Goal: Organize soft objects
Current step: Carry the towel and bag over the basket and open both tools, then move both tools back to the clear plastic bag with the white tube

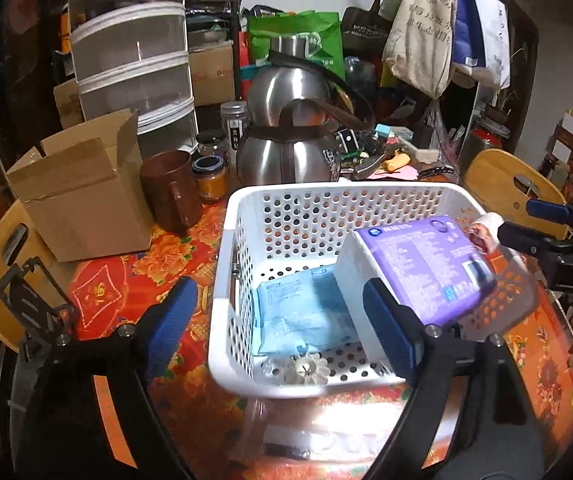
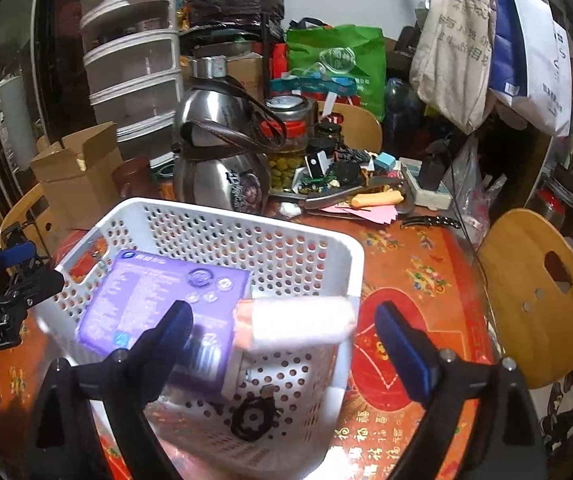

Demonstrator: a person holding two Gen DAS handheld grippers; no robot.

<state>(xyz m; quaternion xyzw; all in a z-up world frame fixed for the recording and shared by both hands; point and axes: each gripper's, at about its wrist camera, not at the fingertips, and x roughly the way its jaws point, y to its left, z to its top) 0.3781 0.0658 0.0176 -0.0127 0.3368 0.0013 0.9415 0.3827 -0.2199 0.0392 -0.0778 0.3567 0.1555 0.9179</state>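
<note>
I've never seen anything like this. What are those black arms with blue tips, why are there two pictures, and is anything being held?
No robot here: a person holds a pair of hand-held tongs in each hand, each with a camera looking along its two blue-padded fingers. One picture comes from the left tongs, the other from the right tongs. Both look at a white perforated basket on a table under a red flowered cloth. Inside lie a light blue soft pack and a purple pack, tilted against the side. A blurred white and pink roll shows between the right fingers. Both tongs stand open, gripping nothing. Behind are steel kettles, a brown mug and a cardboard box.
</note>
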